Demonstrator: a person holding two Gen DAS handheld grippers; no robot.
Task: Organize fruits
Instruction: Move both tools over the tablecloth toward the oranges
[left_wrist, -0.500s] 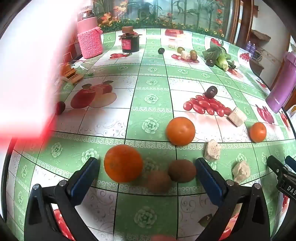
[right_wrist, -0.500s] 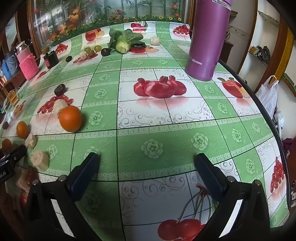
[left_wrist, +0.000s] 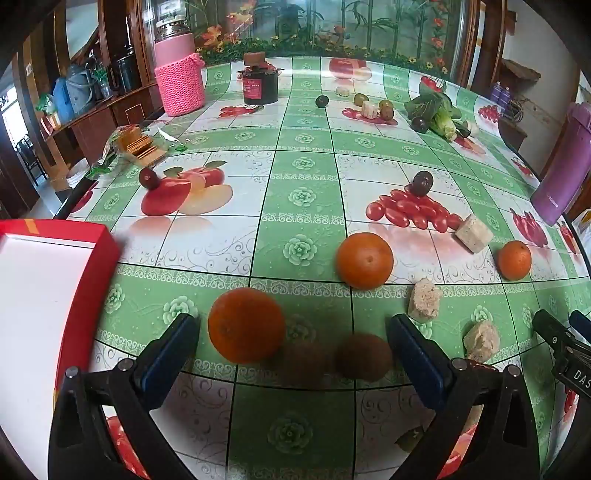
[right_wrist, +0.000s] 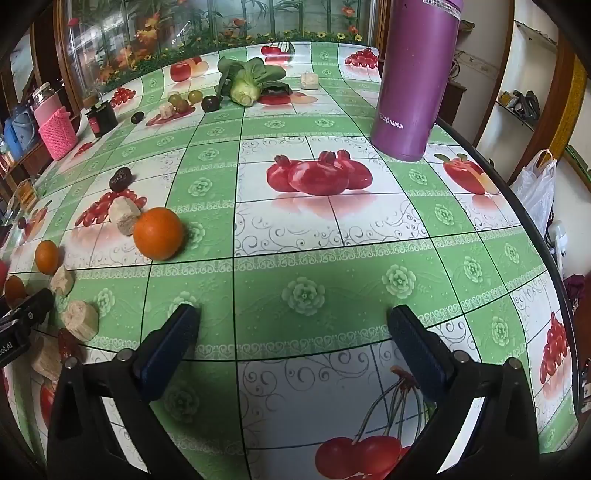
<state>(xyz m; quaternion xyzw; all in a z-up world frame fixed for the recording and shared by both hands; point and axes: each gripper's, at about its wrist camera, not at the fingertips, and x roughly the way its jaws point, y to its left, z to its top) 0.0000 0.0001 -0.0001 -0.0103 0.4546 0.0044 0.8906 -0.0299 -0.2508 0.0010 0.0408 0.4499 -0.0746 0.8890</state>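
Observation:
My left gripper (left_wrist: 295, 350) is open just above the tablecloth. Between its fingers lie a big orange (left_wrist: 246, 325) and two brown kiwis (left_wrist: 308, 360) (left_wrist: 364, 356), and the pads touch none of them. A second orange (left_wrist: 365, 260) and a smaller one (left_wrist: 514, 259) lie farther back. Dark plums (left_wrist: 423, 182) (left_wrist: 149, 178) are scattered around. A red box (left_wrist: 92, 258) with a white inside fills the left edge. My right gripper (right_wrist: 293, 332) is open over bare cloth, with an orange (right_wrist: 158, 233) to its far left.
Pale cake chunks (left_wrist: 424, 299) (left_wrist: 474, 232) (left_wrist: 482, 339) lie among the fruit. A purple flask (right_wrist: 413, 81) stands at the right, bok choy (right_wrist: 247, 81) at the back, and a pink knitted bottle (left_wrist: 179, 85) with a dark jar (left_wrist: 260, 83) at back left. The table edge (right_wrist: 535, 229) curves along the right.
The red box, a large blur across the upper left of the left wrist view, has come down to the lower left. The fruit and both grippers have stayed where they were.

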